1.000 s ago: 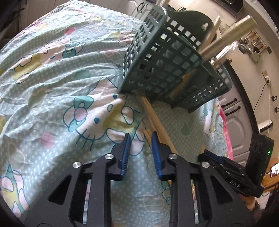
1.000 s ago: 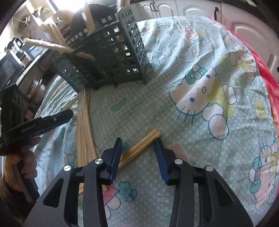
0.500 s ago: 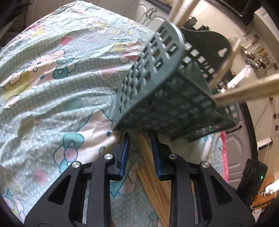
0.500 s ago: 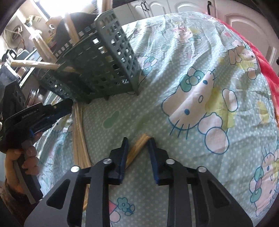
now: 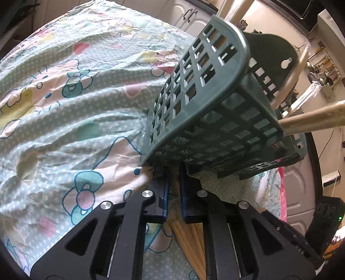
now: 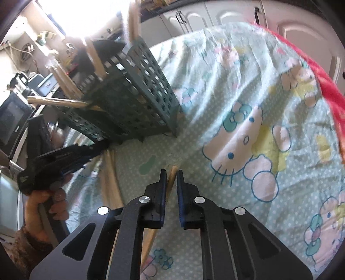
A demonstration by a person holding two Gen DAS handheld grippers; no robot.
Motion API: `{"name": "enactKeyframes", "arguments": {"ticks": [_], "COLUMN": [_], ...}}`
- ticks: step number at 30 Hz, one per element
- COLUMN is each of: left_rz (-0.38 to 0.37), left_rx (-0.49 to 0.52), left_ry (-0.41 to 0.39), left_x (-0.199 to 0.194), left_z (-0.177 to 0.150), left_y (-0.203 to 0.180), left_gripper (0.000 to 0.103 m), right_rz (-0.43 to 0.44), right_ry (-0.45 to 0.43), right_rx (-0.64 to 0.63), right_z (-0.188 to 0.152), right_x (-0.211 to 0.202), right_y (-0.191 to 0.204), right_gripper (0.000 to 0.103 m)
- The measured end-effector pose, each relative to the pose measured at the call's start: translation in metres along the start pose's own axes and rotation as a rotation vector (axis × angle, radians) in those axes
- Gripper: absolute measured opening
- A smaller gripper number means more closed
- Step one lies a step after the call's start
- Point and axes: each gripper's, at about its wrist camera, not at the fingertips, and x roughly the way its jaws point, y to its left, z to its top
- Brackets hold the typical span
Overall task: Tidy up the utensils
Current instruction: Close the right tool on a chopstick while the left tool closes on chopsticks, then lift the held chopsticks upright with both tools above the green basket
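A dark green lattice utensil basket (image 5: 207, 112) stands on the Hello Kitty cloth with wooden utensil handles (image 5: 312, 122) sticking out; it also shows in the right wrist view (image 6: 133, 101). My left gripper (image 5: 173, 172) sits right under the basket's near edge, jaws narrowed around a bundle of wooden chopsticks (image 5: 189, 241) lying on the cloth; whether it grips them is unclear. My right gripper (image 6: 171, 175) is shut on a pair of wooden chopsticks (image 6: 172, 172) whose tips stick out between the pads. The left gripper (image 6: 64, 157) shows at left in the right wrist view.
The cloth (image 6: 248, 107) covers the whole table, with a red edge (image 6: 330, 94) at the right. White cabinets (image 6: 215, 17) stand behind. A kitchen counter with appliances (image 6: 13, 116) lies to the left of the basket.
My left gripper moved forward up to the basket's base and narrowed over the chopstick bundle. My right gripper closed on the chopstick pair and the view tilted closer to the basket.
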Motion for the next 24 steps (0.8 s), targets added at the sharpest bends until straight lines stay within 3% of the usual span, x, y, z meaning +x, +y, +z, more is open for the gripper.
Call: {"name": "enactKeyframes", "arguments": {"ticks": [5,15,24], "left_rz": [-0.032,-0.111,-0.172], "left_rx": [0.003,0.014,0.099], "left_ry": [-0.045,-0.227,-0.365], "left_x": [-0.023,-0.104,-0.165], "left_z": [-0.002,-0.017,-0.039], "left_y": [0.002,0.007,-0.021], "left_gripper": [0.003,0.002,0.002], "right_rz": [0.010,0.024,0.060], "right_ry": [-0.071,-0.174,-0.262], "right_rx": [-0.056,-0.187,-0.317], "right_z": [0.000,-0.004,-0.007], "right_x": [-0.027,-0.070,-0.100], "right_y": [0.018,0.066,0.114], "right_gripper": [0.008,0.006,0.006]}}
